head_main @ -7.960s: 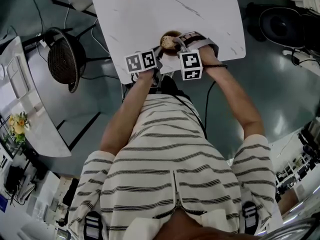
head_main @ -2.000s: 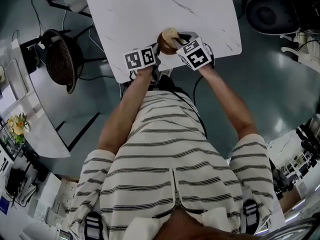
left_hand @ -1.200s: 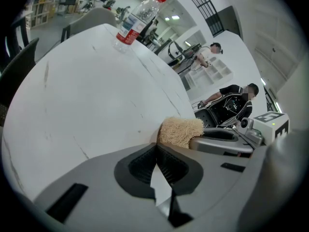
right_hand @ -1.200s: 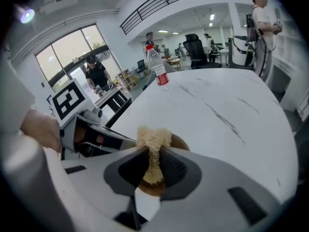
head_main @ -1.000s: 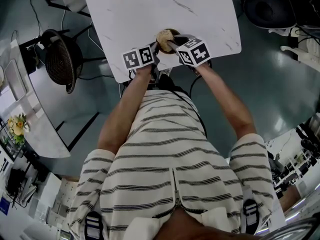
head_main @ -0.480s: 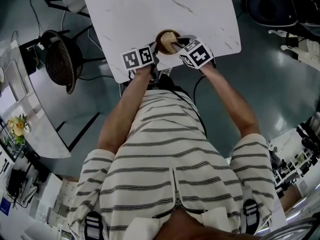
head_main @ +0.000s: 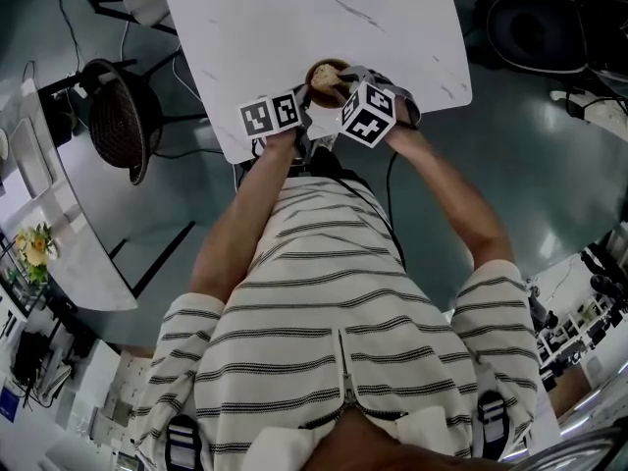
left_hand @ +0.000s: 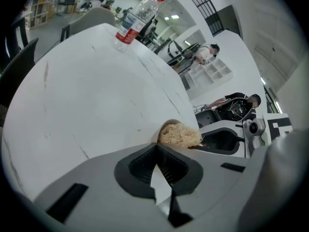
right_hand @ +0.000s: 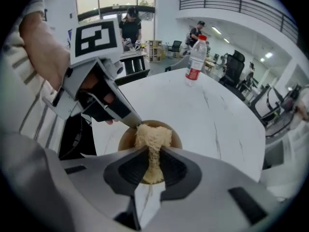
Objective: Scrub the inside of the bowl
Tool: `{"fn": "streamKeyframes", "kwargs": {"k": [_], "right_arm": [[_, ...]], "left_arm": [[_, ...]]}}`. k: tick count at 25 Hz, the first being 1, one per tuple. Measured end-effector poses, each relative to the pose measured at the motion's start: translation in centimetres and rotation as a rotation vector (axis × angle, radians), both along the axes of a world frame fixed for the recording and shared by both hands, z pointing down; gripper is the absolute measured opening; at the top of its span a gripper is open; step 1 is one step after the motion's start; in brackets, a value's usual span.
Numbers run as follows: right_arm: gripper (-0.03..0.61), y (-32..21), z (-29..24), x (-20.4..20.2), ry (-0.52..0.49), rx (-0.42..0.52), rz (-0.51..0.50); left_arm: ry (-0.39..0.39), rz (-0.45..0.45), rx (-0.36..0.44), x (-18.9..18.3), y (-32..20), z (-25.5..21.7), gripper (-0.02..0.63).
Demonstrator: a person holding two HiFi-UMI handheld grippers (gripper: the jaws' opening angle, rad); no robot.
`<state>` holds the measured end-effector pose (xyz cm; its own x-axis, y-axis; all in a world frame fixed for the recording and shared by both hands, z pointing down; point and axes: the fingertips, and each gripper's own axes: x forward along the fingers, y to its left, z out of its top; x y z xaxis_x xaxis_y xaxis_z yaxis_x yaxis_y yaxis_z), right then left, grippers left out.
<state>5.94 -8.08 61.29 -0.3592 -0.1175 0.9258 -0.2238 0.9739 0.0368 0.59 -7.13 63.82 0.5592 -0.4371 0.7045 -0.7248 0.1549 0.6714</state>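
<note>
Right gripper (right_hand: 153,152) swings left, clamped on scrubber (right_hand: 153,133) inside bowl (right_hand: 124,139); left gripper (left_hand: 157,149) pinches rim, steadying it at table's (head_main: 324,18) edge.

Head camera overhead, gripper views close, sharing bowl (right_hand: 125,139)

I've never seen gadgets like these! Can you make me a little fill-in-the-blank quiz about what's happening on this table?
1. The right gripper clamps a tan fibrous scrubber that sits ____ the round brown bowl.
2. The left gripper pinches the bowl at its ____.
3. The clear plastic bottle standing on the white marble table has a ____ cap.

Missing words: inside; rim; red.
</note>
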Motion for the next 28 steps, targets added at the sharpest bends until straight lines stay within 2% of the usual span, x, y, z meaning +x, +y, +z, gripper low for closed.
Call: {"fn": "streamKeyframes", "kwargs": {"k": [10, 15, 19, 22, 28], "right_arm": [[0.077, 0.9, 1.5, -1.0, 0.132, 0.118, -0.274], [0.077, 1.6, 1.5, -1.3, 0.164, 0.189, -0.481], [0.077, 2.1, 1.7, -1.1, 0.237, 0.277, -0.716], [0.077, 2.3, 1.7, -1.3, 0.278, 0.320, -0.841], [0.078, 2.8, 1.9, -1.1, 0.281, 0.459, -1.072]], "left_arm": [[0.009, 0.003, 0.006, 0.2, 0.0, 0.1, 0.006], [0.013, -0.003, 0.001, 0.0, 0.2, 0.1, 0.006], [0.015, 0.001, 0.004, 0.2, 0.1, 0.0, 0.006], [0.017, 0.001, 0.004, 0.0, 0.1, -0.2, 0.006], [0.018, -0.002, 0.004, 0.0, 0.1, -0.2, 0.006]]}}
